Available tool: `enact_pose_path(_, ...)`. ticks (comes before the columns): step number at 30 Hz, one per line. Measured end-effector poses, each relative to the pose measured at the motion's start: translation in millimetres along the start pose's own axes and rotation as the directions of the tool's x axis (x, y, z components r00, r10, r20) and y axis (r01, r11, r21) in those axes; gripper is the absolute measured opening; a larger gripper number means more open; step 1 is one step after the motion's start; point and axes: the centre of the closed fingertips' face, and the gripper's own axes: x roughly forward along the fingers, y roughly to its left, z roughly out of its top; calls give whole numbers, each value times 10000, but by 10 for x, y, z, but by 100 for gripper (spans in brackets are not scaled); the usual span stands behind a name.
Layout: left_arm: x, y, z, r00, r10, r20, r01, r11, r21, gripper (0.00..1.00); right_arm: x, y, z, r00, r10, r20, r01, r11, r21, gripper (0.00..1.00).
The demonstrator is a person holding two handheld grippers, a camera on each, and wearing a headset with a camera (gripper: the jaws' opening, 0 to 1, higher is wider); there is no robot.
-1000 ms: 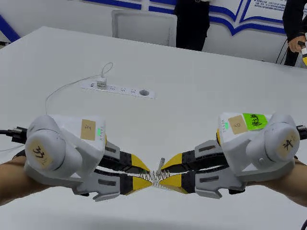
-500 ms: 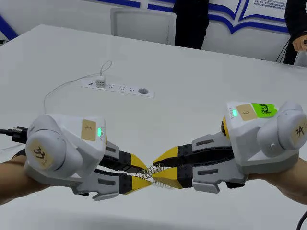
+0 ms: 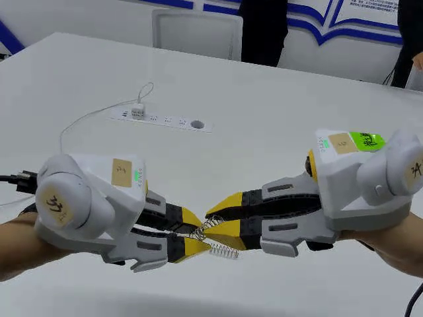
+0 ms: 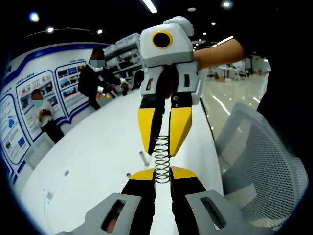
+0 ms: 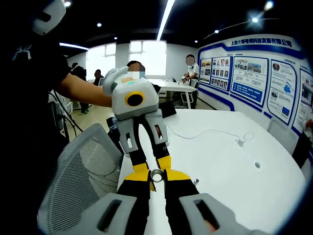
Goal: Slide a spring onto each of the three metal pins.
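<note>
A short coil spring (image 3: pixel 204 228) hangs just above the white table (image 3: pixel 277 132), stretched between my two grippers. My left gripper (image 3: pixel 190 242) is shut on its lower end. My right gripper (image 3: pixel 213 223) comes in from the right and is shut on its upper end. In the left gripper view the spring (image 4: pixel 162 159) runs straight from my own tips (image 4: pixel 162 175) up into the other gripper's yellow fingers (image 4: pixel 179 126). The right gripper view shows the spring (image 5: pixel 156 175) end-on as a ring. A second spring (image 3: pixel 223 251) lies on the table below the tips. Two small metal pins (image 4: pixel 143 157) rest on the table nearby.
A white power strip (image 3: pixel 162 123) with a thin cable lies mid-table. A grey chair (image 3: pixel 198 34) stands at the far edge, with people standing behind it. A mesh chair (image 5: pixel 88 166) is close beside the near table edge.
The right gripper has drawn back to the right and its tips have risen, so the held spring now slants upward. The second spring has come into view on the table beneath.
</note>
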Motion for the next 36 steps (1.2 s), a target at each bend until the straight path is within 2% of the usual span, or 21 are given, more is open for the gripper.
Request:
enact_pose_path(6,-5,8,15,10000,52,65,-52,10000,-67,10,1,-11,26,9999,-20,169,18,9999,169,11)
enact_pose_path(12,13,3,66,9997,55,250,-51,9999,-165,10,5,-16,103,9984,-74,566,47,9989,469,10)
enact_pose_path(17,25,8,71,9996,107,266,-102,9998,-186,10,10,-25,107,9986,-131,511,107,9989,463,10)
enact_pose_path(19,16,0,77,9994,73,341,-55,9987,-516,10,9,-25,116,9984,-152,551,124,9986,507,10)
enact_pose_path(25,8,-10,40,9997,77,221,-61,9976,-696,11,42,-10,103,9988,-203,445,181,9986,503,10)
enact_pose_path(27,9,-10,30,9997,117,226,-90,9935,-1137,11,52,-13,100,9988,-234,421,213,9985,499,10)
enact_pose_path(30,11,6,9,9995,268,135,-255,9957,-895,12,54,-33,116,9983,-328,474,302,9980,554,10)
enact_pose_path(34,15,2,-19,9995,319,5,-318,9956,-885,17,39,-53,166,9974,-427,582,396,9978,527,10)
enact_pose_path(36,11,14,3,9991,402,164,-384,9941,-1014,21,27,-74,171,9969,-528,579,498,9975,511,10)
